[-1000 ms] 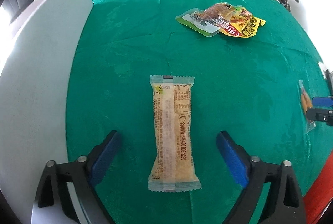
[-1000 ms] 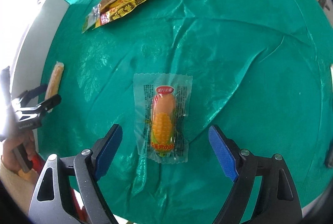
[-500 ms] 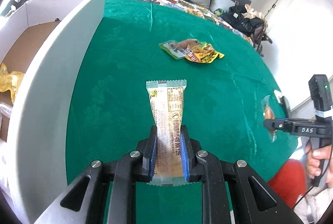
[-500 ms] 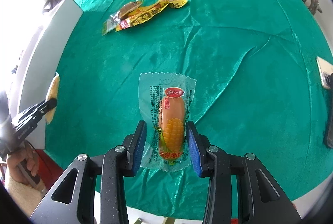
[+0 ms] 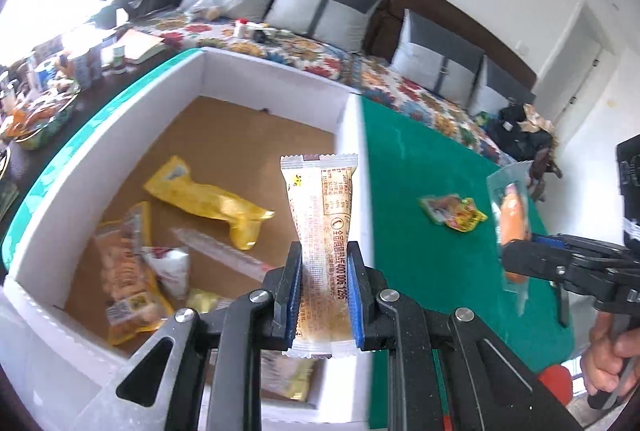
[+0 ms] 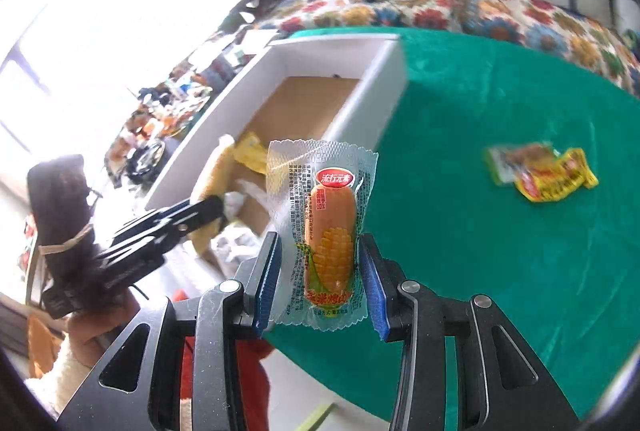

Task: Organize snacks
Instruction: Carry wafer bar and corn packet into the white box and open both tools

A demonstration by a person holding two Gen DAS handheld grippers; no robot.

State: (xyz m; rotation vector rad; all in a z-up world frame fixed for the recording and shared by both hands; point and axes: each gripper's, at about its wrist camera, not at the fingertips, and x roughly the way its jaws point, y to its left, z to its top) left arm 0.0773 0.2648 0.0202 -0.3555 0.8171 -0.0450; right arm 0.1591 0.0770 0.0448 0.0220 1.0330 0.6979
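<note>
My left gripper [image 5: 323, 291] is shut on a long beige snack bar [image 5: 322, 231] and holds it in the air over the right wall of a white box [image 5: 352, 135]. The box holds several snack packs, among them a yellow one [image 5: 208, 201]. My right gripper [image 6: 320, 279] is shut on a clear packet with a corn sausage [image 6: 329, 231], lifted above the green table [image 6: 500, 251] near the box [image 6: 384, 87]. The right gripper also shows in the left wrist view [image 5: 516, 263], the left gripper in the right wrist view [image 6: 208, 209].
Two overlapping snack packs, green and yellow [image 5: 454, 218], lie on the green cloth, also in the right wrist view [image 6: 540, 173]. A sofa with a floral cover [image 5: 320, 59] stands behind the table. A cluttered side table [image 5: 44, 99] is to the left.
Both grippers closed on their snacks on the cloth, then lifted them and swung left toward the white box, which now shows its inside.
</note>
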